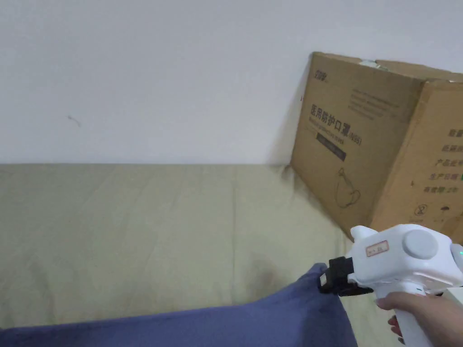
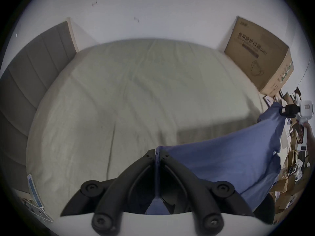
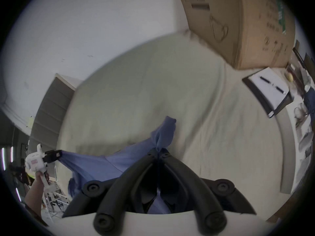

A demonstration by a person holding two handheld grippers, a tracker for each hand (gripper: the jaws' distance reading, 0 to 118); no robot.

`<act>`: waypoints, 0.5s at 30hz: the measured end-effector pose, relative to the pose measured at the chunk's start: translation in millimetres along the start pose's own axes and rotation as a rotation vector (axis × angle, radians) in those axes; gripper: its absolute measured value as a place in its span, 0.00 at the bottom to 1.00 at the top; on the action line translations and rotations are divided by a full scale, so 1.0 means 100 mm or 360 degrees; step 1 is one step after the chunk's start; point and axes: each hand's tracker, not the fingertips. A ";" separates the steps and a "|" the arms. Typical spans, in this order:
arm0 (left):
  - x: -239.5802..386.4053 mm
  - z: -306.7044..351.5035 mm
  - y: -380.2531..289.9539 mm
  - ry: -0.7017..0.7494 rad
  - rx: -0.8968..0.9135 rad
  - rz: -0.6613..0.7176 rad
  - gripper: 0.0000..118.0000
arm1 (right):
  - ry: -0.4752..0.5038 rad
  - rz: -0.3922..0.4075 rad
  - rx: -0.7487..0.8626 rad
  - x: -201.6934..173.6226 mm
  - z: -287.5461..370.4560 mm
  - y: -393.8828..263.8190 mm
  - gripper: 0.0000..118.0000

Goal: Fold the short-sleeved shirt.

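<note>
In the head view the right gripper [image 1: 326, 280] pinches a corner of the blue shirt [image 1: 253, 325], which stretches away from it in a taut edge above the pale bed sheet [image 1: 158, 235]; a cardboard box [image 1: 361, 153] stands just beyond, so a wide swing could probably knock it. In the left gripper view the left gripper [image 2: 157, 152] is clamped on the shirt's other end, cloth hanging between the two tools; the thin bite looks liable to slip if pulled harder. In the right gripper view the jaws are closed on a bunched tuft, the fabric smooth, plain and sagging toward the far tool.
</note>
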 end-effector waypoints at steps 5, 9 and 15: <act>0.12 0.94 0.24 -0.0012 0.0221 -0.0070 0.01 | 0.0044 0.0111 0.0207 -0.26 1.09 0.07 0.00; 0.19 1.65 0.61 -0.0028 0.0395 -0.0040 0.01 | 0.0042 0.0176 0.0440 -0.57 1.86 0.35 0.00; 0.34 2.42 1.45 0.0136 0.0689 -0.0154 0.01 | 0.0046 0.0273 0.0697 -1.12 2.60 1.16 0.00</act>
